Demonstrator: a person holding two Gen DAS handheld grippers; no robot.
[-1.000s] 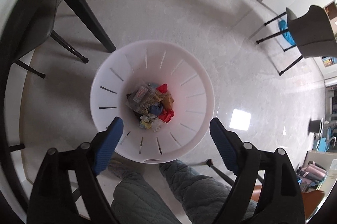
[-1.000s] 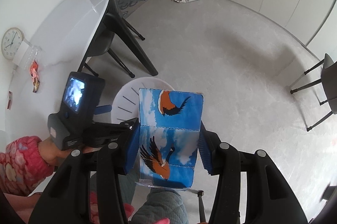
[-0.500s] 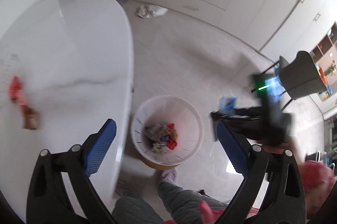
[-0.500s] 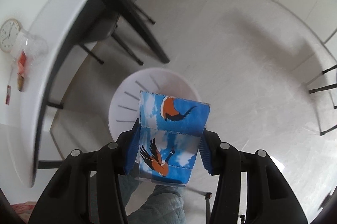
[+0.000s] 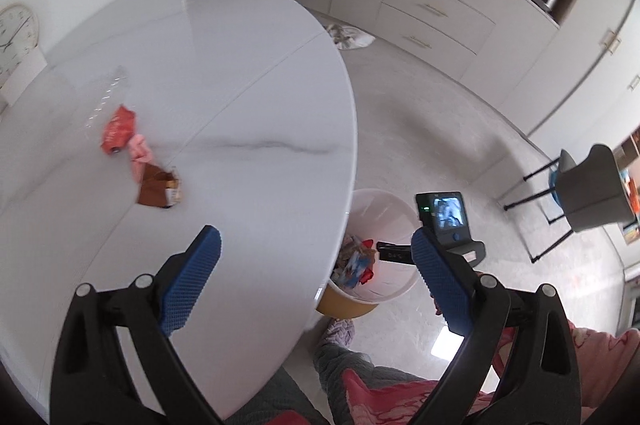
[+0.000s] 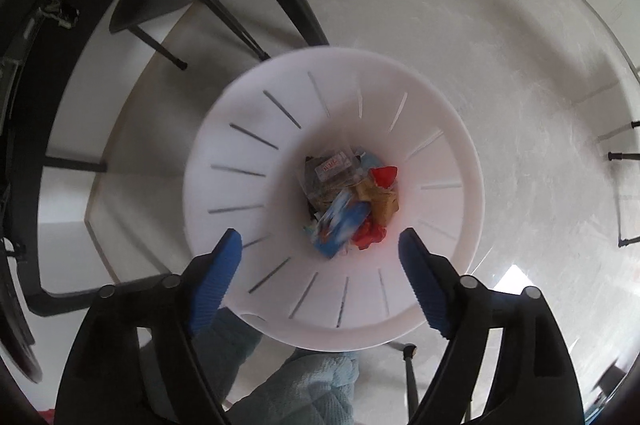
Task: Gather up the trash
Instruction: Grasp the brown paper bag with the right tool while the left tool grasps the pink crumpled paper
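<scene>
While the right tongs [image 6: 320, 257] hang almost straight down over the round white slotted plastic bin [image 6: 256, 113], their blue ribbed pads are spreading apart with nothing between them, and that placement makes sense: centred above the mouth, whatever they let go falls clean inside. Down at the bottom lies the blue-and-white printed carton [image 6: 340, 223], tilted on a heap of red, tan and clear wrappers, well clear of the pads. It is blurred, so the print cannot be read.

Over to the left tongs [image 5: 316, 273], and they stand wide with nothing in them, poised above the near edge of the white oval marble-look tabletop [image 5: 224, 73]. They sit high and angled down, which looks like a line-up for the next pickup. On the left part of the tabletop wait the leftovers: a crumpled red snack wrapper [image 5: 117, 130], a pink scrap of wrapper [image 5: 139, 153] touching it, a brown torn packet [image 5: 158, 188] just nearer, and a clear crinkled plastic piece [image 5: 105, 93] farther back. From this view the bin shows tucked beside the tabletop's right edge on the pale floor [image 5: 460, 129], close to where the trash lies, so each trip stays short.

My read: one drop is finishing, and several pieces are not yet collected.
</scene>
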